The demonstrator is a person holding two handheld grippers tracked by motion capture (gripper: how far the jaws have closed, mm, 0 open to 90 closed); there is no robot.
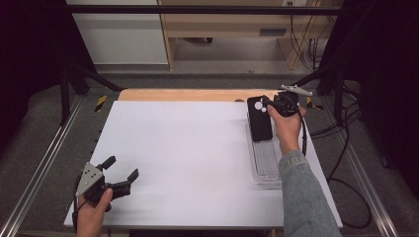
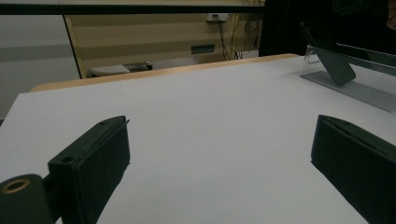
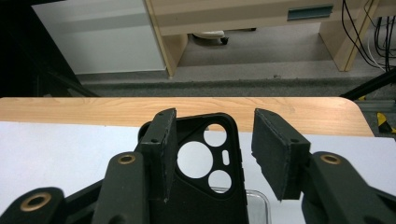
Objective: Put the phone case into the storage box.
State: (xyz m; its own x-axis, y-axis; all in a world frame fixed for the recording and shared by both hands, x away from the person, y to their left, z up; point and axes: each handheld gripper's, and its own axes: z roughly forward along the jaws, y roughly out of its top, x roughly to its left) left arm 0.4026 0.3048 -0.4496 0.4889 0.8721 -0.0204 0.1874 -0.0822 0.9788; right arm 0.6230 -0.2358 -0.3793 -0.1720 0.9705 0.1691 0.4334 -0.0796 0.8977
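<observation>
A white table point(image 1: 188, 158) carries a clear plastic tray point(image 1: 266, 163) with a black phone case point(image 3: 205, 177) propped on it, lying between the right gripper point(image 3: 212, 154)'s spread jaws, neither pad pressing it. The left gripper point(image 1: 120, 174)'s jaws stand wide apart over bare table.

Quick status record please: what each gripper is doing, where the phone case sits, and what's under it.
left gripper: open, holds nothing, low over the near left of the table
right gripper: jaws apart, astride the top end of the phone case, pads not pressing
phone case: black, camera cutouts at far end, propped on the tray
clear tray: at the table's right edge, long side running front to back
</observation>
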